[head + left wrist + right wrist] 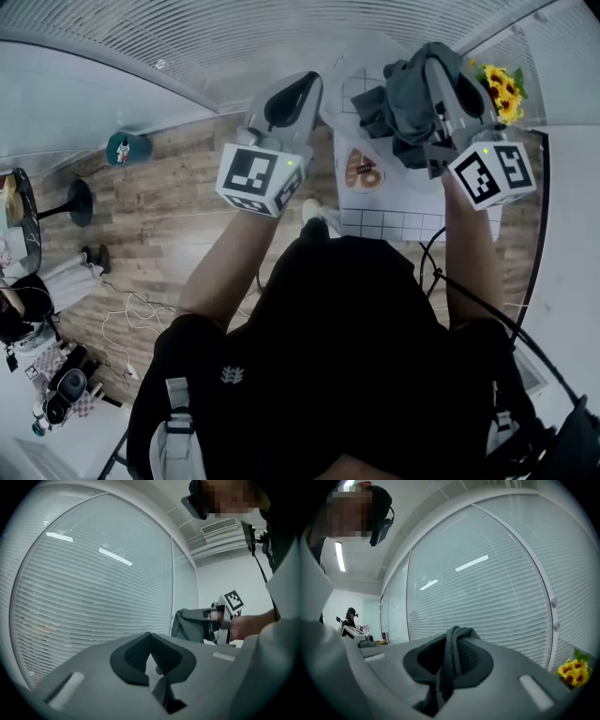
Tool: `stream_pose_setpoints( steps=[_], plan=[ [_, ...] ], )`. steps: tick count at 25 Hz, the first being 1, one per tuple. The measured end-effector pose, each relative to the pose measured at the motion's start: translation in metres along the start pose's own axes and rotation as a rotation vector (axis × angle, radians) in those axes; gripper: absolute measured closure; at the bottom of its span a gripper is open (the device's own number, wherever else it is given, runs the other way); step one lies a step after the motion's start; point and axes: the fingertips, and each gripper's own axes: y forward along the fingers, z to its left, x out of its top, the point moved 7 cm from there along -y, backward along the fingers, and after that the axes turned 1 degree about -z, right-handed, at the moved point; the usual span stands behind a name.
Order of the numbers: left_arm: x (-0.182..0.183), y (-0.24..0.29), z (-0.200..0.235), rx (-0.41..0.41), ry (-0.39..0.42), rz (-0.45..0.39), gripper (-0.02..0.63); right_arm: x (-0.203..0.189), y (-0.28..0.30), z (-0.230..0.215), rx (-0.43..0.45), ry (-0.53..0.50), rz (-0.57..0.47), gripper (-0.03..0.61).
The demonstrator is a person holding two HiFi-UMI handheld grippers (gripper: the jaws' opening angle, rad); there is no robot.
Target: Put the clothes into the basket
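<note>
A grey garment hangs bunched from my right gripper, which is held high over the table. In the right gripper view the cloth runs as a folded strip between the jaws, and the right gripper is shut on it. My left gripper is raised beside it, to the left, with its jaws closed together and nothing in them. The left gripper view also shows the garment dangling from the right gripper. No basket appears in any view.
Below the right gripper is a table with a white grid cloth, bearing a plate and sunflowers. Window blinds fill the far side. A black stool and cables lie on the wooden floor at left.
</note>
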Motion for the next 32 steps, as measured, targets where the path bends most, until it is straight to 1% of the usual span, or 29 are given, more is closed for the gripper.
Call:
stream_pose_setpoints(
  steps=[6,9,15,23,29,32],
  plan=[
    [-0.013,0.003,-0.01,-0.007,-0.005,0.023,0.607,-0.034,-0.01,-0.016,-0.033,0.05,0.051,0.545],
    [-0.02,0.005,-0.013,-0.009,-0.01,0.038,0.607,-0.043,-0.014,-0.021,-0.039,0.062,0.055,0.545],
    [-0.028,0.013,-0.013,-0.004,-0.015,0.053,0.607,-0.053,-0.01,-0.028,-0.032,0.059,0.075,0.545],
    [-0.04,0.025,-0.015,0.004,-0.022,0.065,0.607,-0.079,-0.013,-0.042,-0.034,0.081,0.12,0.545],
    [-0.052,0.032,-0.015,0.008,-0.028,0.077,0.607,-0.102,-0.007,-0.054,-0.02,0.09,0.187,0.545],
    [-0.057,0.035,-0.014,0.013,-0.033,0.085,0.607,-0.114,-0.002,-0.057,0.003,0.104,0.23,0.545]
  ],
)
